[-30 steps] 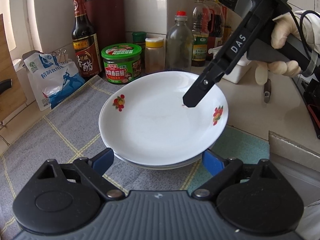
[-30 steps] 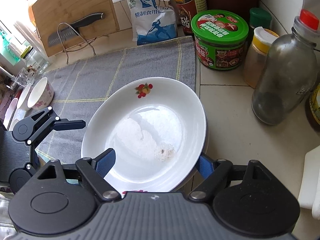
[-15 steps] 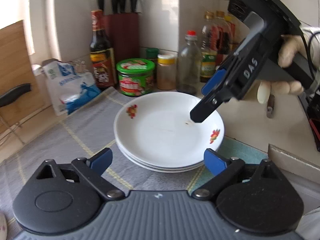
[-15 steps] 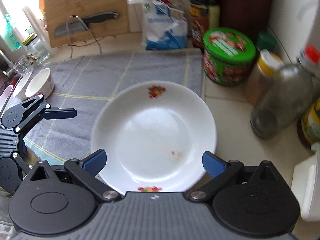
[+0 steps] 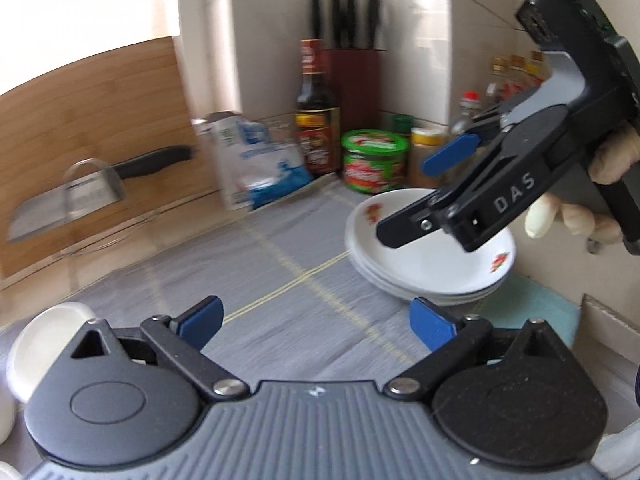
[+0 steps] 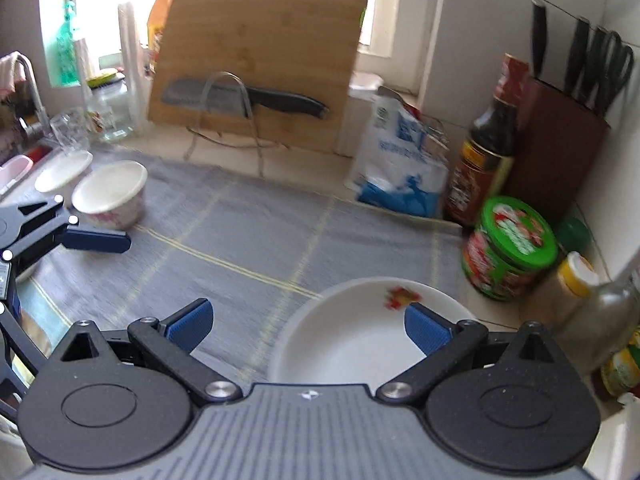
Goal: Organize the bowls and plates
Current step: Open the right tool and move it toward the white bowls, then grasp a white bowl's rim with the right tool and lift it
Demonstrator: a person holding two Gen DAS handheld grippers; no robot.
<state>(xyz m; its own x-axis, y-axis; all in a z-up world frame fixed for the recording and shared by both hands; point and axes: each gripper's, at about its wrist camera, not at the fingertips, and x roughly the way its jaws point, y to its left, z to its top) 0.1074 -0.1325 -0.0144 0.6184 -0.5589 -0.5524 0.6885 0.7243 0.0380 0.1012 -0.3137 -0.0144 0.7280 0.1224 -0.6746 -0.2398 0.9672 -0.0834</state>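
A stack of white plates with red flower prints (image 5: 436, 276) rests at the right end of the grey mat (image 5: 288, 280); it also shows in the right wrist view (image 6: 360, 332). My right gripper (image 6: 306, 322) is open and empty, raised above the stack's left side; it also shows in the left wrist view (image 5: 424, 196). My left gripper (image 5: 316, 322) is open and empty over the mat, left of the stack. A white bowl with pink print (image 6: 110, 196) and a second white bowl (image 6: 62, 168) stand at the mat's left end. A white bowl (image 5: 44, 344) shows by my left gripper.
Behind the mat stand a bamboo board (image 6: 256, 64) with a knife on a wire rack (image 6: 248, 100), a blue-and-white bag (image 6: 404, 172), a dark sauce bottle (image 6: 484, 164), a green-lidded jar (image 6: 508, 248), a knife block (image 6: 560, 140), and small bottles. A tap and jars stand at the far left.
Both grippers have pulled back from the plate stack and swung left. The views now take in the mat and the bowls at its left end. The plates stayed put.
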